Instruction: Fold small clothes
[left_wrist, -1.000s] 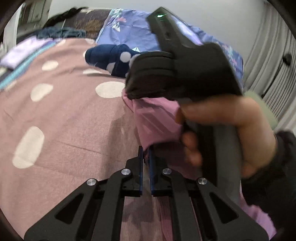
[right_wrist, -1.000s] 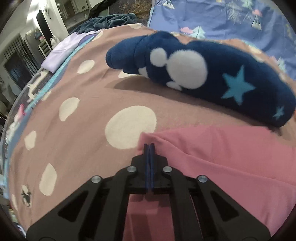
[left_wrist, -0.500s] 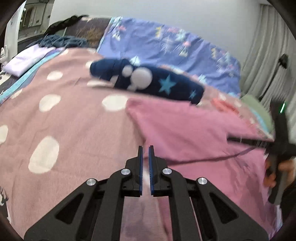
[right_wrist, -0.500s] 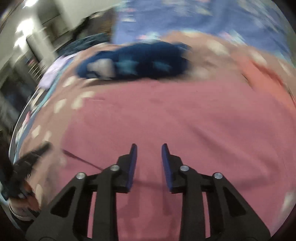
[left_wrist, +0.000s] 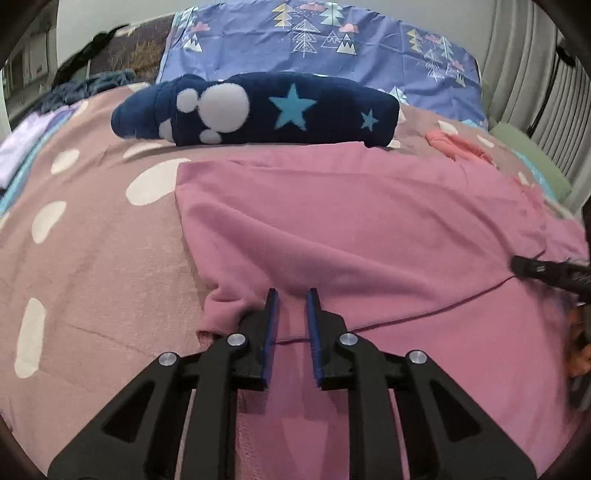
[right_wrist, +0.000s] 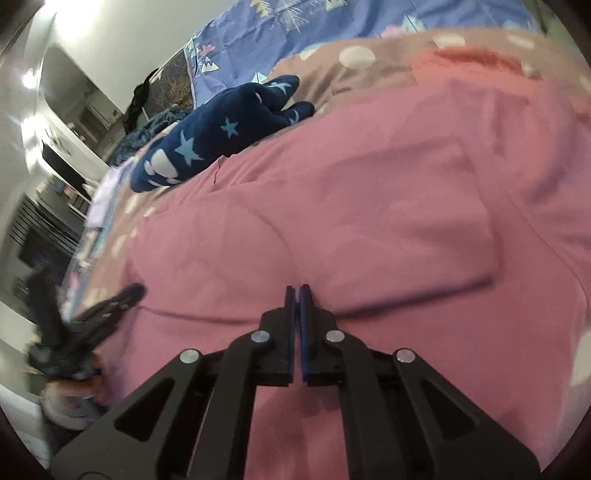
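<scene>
A pink garment (left_wrist: 369, 229) lies spread on the bed, with a folded layer over its near part; it also shows in the right wrist view (right_wrist: 388, 206). My left gripper (left_wrist: 291, 299) is open and empty, its tips over the near left edge of the garment by a small sleeve-like flap. My right gripper (right_wrist: 298, 291) has its jaws closed at the folded edge of the pink garment; the cloth seems pinched between the tips. The right gripper also shows at the right edge of the left wrist view (left_wrist: 546, 271). The left gripper shows blurred in the right wrist view (right_wrist: 103, 310).
A dark blue plush garment with stars and white dots (left_wrist: 258, 109) lies behind the pink one. The bed has a dusty pink blanket with white dots (left_wrist: 92, 229). A purple patterned pillow (left_wrist: 321, 40) is at the back. An orange cloth (left_wrist: 458, 146) lies at the far right.
The right gripper let go of the far corner, swung to the right side and closed at the fold. The left gripper opened wider and moved down to the near edge.
</scene>
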